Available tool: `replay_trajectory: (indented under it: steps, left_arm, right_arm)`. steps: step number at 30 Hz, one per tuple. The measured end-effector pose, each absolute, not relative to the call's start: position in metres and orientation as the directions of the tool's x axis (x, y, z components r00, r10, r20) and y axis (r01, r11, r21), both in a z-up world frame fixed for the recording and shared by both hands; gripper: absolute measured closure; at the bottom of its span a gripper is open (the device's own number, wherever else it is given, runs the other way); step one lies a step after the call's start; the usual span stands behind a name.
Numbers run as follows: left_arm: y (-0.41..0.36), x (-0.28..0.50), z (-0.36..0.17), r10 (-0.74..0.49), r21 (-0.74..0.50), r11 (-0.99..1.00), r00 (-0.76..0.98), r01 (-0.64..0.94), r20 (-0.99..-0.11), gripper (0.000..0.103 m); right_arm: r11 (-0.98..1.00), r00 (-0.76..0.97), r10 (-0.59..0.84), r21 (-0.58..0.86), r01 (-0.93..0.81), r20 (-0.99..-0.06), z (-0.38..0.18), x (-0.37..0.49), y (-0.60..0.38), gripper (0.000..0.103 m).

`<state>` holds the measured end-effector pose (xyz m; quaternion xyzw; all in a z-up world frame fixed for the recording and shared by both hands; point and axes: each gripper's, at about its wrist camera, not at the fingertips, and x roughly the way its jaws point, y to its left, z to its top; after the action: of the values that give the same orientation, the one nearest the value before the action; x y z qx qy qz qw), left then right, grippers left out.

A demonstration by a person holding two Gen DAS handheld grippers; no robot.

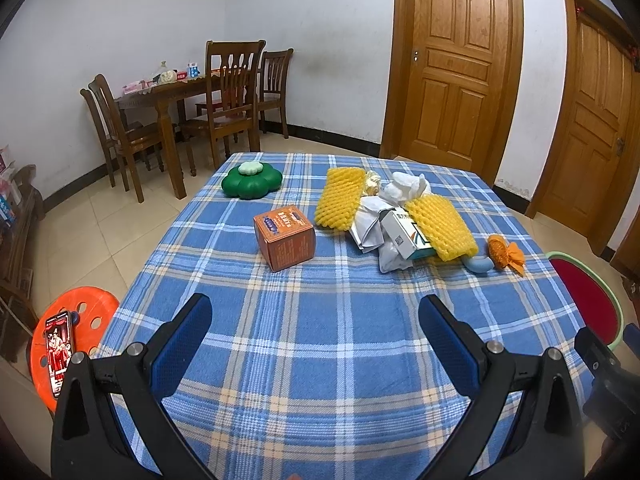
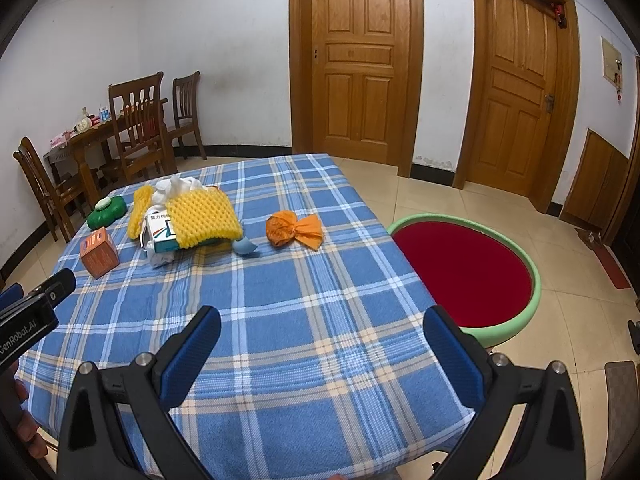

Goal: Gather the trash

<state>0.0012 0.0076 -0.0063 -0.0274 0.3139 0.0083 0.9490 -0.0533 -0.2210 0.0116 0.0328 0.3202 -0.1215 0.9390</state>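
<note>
1. Both tools are spread wide and hold nothing: the left tool (image 1: 316,344) and the right tool (image 2: 322,354) hover over bare blue plaid cloth at the near edge of the desk (image 2: 280,320).
2. The trash sits mid-desk, well apart from both tools: two yellow foam fruit nets (image 1: 442,226), crumpled white paper (image 1: 406,188), a small white printed carton (image 1: 404,232), an orange mesh wrapper (image 2: 294,230) and a pale blue shell-like scrap (image 2: 245,247).
3. The round red basin with a green rim (image 2: 534,276) stands on the floor just beside the desk's right edge, probably the bin.
4. Risks, as I judge them: the pile is tangled, so pinching one net may drag the carton along or spill paper; light foam may slip free.
5. The nearer net's long axis runs diagonally, far-left to near-right; the orange wrapper lies crosswise, tail pointing right.
</note>
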Motion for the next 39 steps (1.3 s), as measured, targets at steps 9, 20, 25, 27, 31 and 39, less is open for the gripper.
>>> replay_trajectory:
  steps: [9,20,25,27,31,39]
  left_arm:
    - [0.009,0.001,-0.010,-0.001,-0.045,0.998,0.798,-0.033,-0.602,0.001]
    - [0.007,0.002,-0.011,0.002,-0.043,0.998,0.794,-0.035,-0.608,0.001]
    - [0.007,0.003,-0.011,0.002,-0.040,0.999,0.792,-0.034,-0.610,0.001]
    - [0.008,0.003,-0.013,0.003,-0.037,0.999,0.790,-0.033,-0.613,0.001]
    - [0.009,0.008,-0.013,0.003,-0.032,0.999,0.786,-0.030,-0.619,0.001]
    - [0.016,0.034,-0.008,0.036,-0.002,0.999,0.773,-0.047,-0.634,0.001]
  right_arm:
    - [0.968,0.764,-0.207,-0.017,0.249,-0.611,0.010,-0.052,-0.221,0.000]
    - [0.968,0.761,-0.207,-0.017,0.249,-0.615,0.006,-0.053,-0.220,0.000]
    - [0.968,0.759,-0.207,-0.017,0.250,-0.618,0.006,-0.052,-0.221,0.000]
    - [0.968,0.759,-0.206,-0.017,0.249,-0.618,0.005,-0.052,-0.221,0.000]
    - [0.969,0.759,-0.203,-0.015,0.247,-0.619,0.006,-0.049,-0.222,0.000]
    - [0.972,0.747,-0.184,-0.005,0.235,-0.640,0.000,-0.042,-0.225,0.000]
